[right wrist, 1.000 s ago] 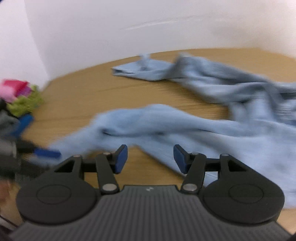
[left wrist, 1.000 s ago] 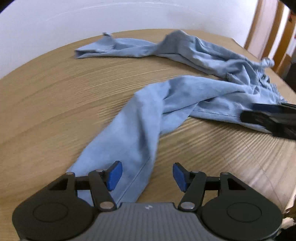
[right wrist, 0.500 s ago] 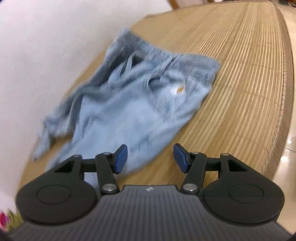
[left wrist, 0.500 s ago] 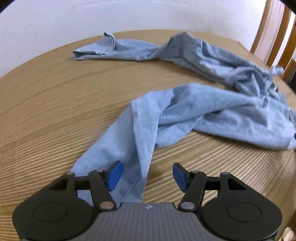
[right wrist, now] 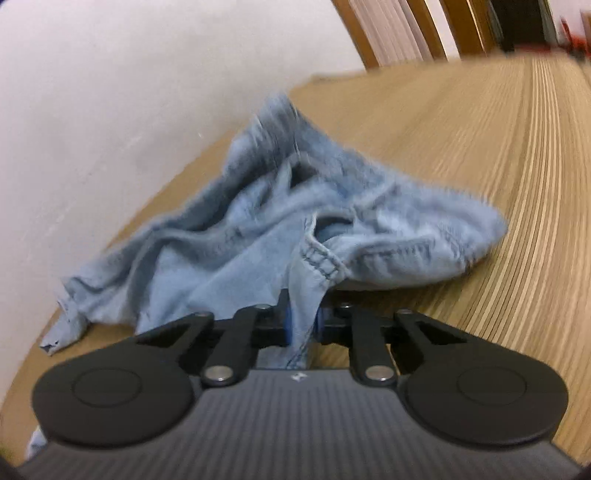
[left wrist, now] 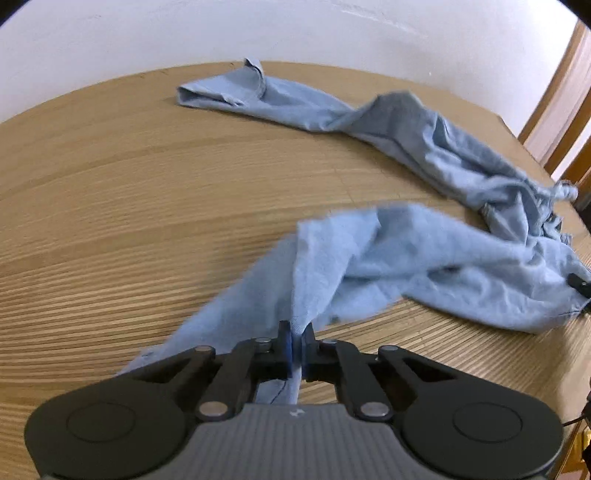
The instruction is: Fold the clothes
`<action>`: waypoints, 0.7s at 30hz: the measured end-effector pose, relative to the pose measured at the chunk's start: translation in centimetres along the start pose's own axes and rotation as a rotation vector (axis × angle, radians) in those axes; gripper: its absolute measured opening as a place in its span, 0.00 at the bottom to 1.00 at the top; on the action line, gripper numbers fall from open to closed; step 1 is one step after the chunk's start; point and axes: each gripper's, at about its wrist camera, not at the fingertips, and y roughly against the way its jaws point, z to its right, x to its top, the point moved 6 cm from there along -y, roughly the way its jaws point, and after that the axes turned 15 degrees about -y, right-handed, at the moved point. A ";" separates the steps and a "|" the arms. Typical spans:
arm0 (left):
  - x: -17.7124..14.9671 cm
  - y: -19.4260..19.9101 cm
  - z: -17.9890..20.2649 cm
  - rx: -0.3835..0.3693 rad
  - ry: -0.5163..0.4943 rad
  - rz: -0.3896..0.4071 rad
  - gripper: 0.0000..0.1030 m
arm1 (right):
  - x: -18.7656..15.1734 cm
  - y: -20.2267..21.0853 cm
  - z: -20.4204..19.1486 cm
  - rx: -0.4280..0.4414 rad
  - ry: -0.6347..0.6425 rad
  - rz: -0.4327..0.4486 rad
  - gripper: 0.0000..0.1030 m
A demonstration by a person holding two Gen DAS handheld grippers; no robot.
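Light blue denim jeans [left wrist: 424, 254] lie crumpled across the wooden table [left wrist: 147, 192]. One leg stretches to the far side, its hem [left wrist: 218, 92] near the wall. My left gripper [left wrist: 296, 341] is shut on the near leg close to its hem, and the cloth rises from the table into the pads. In the right wrist view the waist end of the jeans [right wrist: 295, 221] bunches up. My right gripper [right wrist: 303, 326] is shut on the waistband by a belt loop [right wrist: 319, 258], lifting it. The right gripper's tip [left wrist: 578, 284] peeks in at the left view's right edge.
A white wall [left wrist: 295, 33] runs behind the table. Wooden slats [left wrist: 561, 110] stand beyond the table's right end, and they show again as wooden slats [right wrist: 402, 33] at the top of the right wrist view. The table's near edge [left wrist: 554, 424] curves off at the lower right.
Both grippers have shut: the left one on the near leg's end, the right one on the waistband. The cloth has lifted at both grips. The right view has swung from the legs to the waist.
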 end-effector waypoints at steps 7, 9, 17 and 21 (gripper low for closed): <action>1.8 3.3 -0.7 -0.132 0.109 -0.016 0.05 | 8.2 5.7 0.5 -0.041 0.131 0.192 0.13; 2.6 0.9 -0.3 -0.122 0.090 -0.063 0.13 | 9.7 5.0 1.4 -0.125 0.219 0.216 0.14; 5.1 -3.5 -0.6 -0.080 0.017 -0.158 0.34 | 8.5 -0.6 3.7 -0.404 0.368 0.061 0.31; 3.6 0.7 -1.5 -0.019 -0.095 -0.086 0.54 | 6.2 4.2 -0.1 -0.327 0.440 0.145 0.43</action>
